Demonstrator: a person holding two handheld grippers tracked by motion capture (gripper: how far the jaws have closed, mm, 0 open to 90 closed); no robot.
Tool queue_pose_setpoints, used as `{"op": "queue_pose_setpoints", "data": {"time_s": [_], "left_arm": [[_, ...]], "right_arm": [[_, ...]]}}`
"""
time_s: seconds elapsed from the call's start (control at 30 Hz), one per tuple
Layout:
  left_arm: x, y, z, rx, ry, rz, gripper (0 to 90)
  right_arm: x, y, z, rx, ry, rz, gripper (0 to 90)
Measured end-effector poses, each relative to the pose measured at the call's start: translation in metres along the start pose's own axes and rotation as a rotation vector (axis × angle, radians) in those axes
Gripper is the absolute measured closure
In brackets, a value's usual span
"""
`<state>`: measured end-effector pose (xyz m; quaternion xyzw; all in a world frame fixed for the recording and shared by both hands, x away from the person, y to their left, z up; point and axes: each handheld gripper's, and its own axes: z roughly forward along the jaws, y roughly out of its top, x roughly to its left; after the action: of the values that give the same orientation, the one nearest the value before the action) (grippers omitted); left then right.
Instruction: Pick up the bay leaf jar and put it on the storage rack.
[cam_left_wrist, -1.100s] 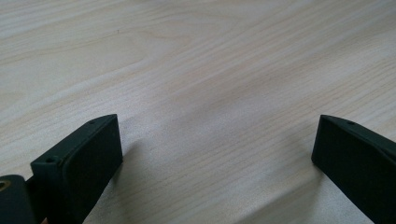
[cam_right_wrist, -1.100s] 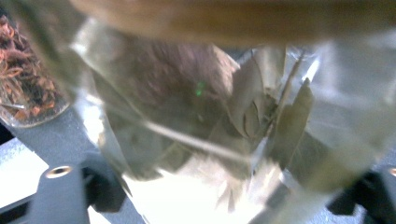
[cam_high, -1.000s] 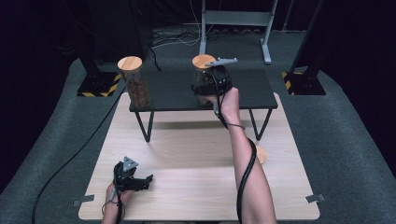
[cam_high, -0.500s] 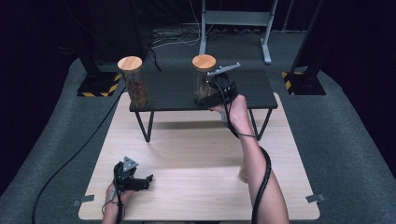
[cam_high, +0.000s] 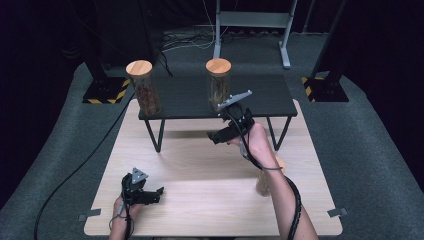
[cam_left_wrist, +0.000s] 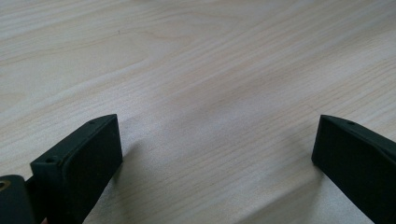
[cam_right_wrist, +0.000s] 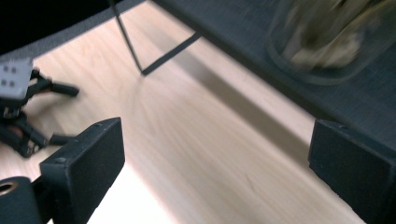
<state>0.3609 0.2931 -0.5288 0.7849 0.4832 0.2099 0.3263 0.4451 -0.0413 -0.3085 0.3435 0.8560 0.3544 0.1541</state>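
Right gripper (cam_high: 216, 136): jaws spread wide, just opened, nothing between them; hanging above the wooden table (cam_high: 200, 200) just off the front edge of the black shelf (cam_high: 260, 97), tips aimed toward the table's left side. Grey three-cornered plate on top, tilted; cable trailing back along the forearm toward the near edge. In the right gripper view (cam_right_wrist: 215, 172), two black pads well apart at the bottom corners, bare wood between them, shelf edge and a thin black leg (cam_right_wrist: 128, 42) running across the top.

Just behind the gripper, on the shelf near its front edge: right jar (cam_high: 218, 85), glass, wooden lid, upright, pale contents inside. Apart from the gripper, not touched. Blurred glass base of the same jar at the top right of the right gripper view (cam_right_wrist: 327, 42).

Farther left, at the shelf's front left corner: left jar (cam_high: 142, 87), same make, darker brown filling, upright.

Left gripper (cam_high: 155, 195): near the table's near left corner, resting low on the wood, jaws spread, empty, pointing right. In the left gripper view (cam_left_wrist: 215, 158), both pads wide apart over plain wood grain. Also seen far off in the right gripper view.

A third wood-coloured object (cam_high: 265, 182) on the table near its right edge, half hidden by the right forearm; too hidden to identify.
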Motion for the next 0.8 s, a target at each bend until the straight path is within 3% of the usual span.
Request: {"op": "queue_pose_setpoints", "data": {"time_s": [0.17,0.5,0.8], "left_arm": [[0.0,0.0,0.0,-0.001,0.001,0.0,1.1],[0.0,0.0,0.0,-0.001,0.002,0.001,1.1],[0.0,0.0,0.0,-0.002,0.004,0.003,1.1]], "right_arm": [[0.009,-0.019,0.002,0.024,0.007,-0.019,2.9],[0.034,-0.051,0.003,0.015,0.038,-0.055,3.0],[0.059,-0.09,0.016,0.028,0.083,-0.044,3.0]]}}
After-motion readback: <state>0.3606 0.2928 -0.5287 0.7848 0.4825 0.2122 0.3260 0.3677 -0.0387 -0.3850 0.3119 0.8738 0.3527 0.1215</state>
